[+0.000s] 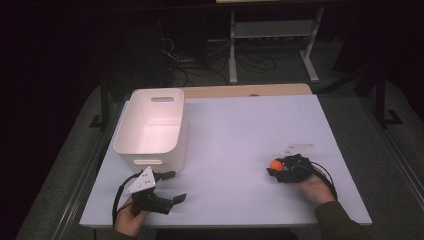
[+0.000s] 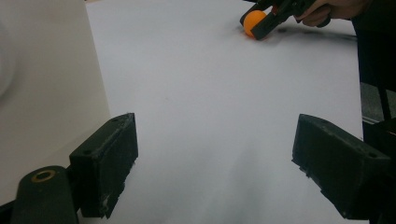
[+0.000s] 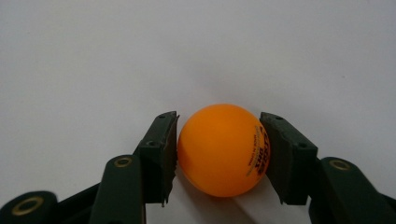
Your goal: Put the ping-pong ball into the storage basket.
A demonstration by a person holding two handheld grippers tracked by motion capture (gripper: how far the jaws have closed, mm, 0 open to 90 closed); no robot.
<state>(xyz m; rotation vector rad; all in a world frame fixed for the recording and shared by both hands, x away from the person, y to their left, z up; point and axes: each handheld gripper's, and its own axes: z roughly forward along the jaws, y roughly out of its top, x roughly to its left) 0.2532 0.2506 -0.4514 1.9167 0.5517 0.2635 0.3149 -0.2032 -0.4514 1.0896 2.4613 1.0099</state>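
Where the right gripper (image 3: 219, 154) clamps: glossy orange ball (image 3: 223, 149).

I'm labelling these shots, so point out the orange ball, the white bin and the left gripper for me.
orange ball (image 3: 223, 149), right gripper view, middle of its front face between the pads.
white bin (image 1: 131, 152), high view, its near rim.
left gripper (image 1: 179, 187), high view, midway between its open fingertips.

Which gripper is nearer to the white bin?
Left. The left gripper sits just in front of the white bin; the right gripper, shut on the orange ball, is across the table.
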